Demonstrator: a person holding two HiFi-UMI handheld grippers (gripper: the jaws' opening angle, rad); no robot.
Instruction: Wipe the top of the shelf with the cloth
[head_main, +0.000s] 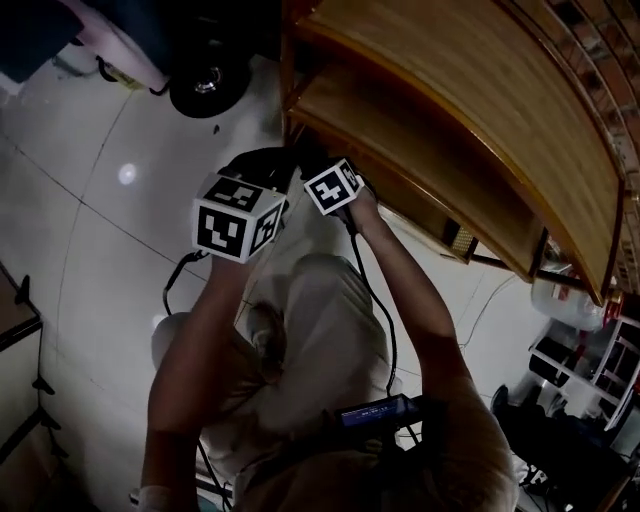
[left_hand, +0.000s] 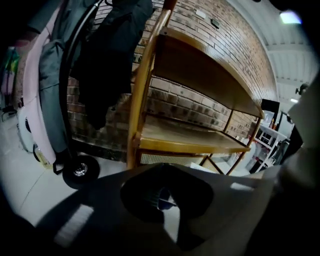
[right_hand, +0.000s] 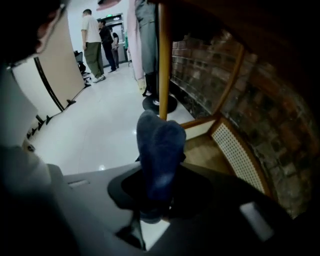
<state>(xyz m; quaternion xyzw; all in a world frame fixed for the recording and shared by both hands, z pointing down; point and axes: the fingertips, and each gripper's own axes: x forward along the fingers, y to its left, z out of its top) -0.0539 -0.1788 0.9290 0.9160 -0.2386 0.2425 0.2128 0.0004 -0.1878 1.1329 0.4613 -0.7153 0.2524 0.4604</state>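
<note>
Cloth (right_hand: 160, 155): dark blue and bunched, clamped in the fingers of the right gripper (right_hand: 155, 200). It stands up out of them, its long axis in line with the fingers. It is held in the air and is not yet touching any wood.

Right gripper: fingers clenched on the lower end of the cloth. In the head view it is seen low at the near end of the shelf (head_main: 480, 90), beside the corner post. In its own view the lower board with the cane panel (right_hand: 240, 155) is seen just ahead to the right.

Left gripper (left_hand: 162, 200): fingers are judged drawn together, with nothing made out between them. A small bluish fleck at the tips is not identified. It is held just beside the right gripper, on the side away from the shelf.

Key relation: the top board (left_hand: 200, 65) lies above both grippers and runs off to the right along the brick wall (left_hand: 190, 100). The right gripper is the nearer one. The cloth is therefore judged to need raising over the board edge and laying flat before wiping is begun.

Progress: wiping is judged not yet started.

Surroundings: a pale floor (right_hand: 100, 125) is noted.
</note>
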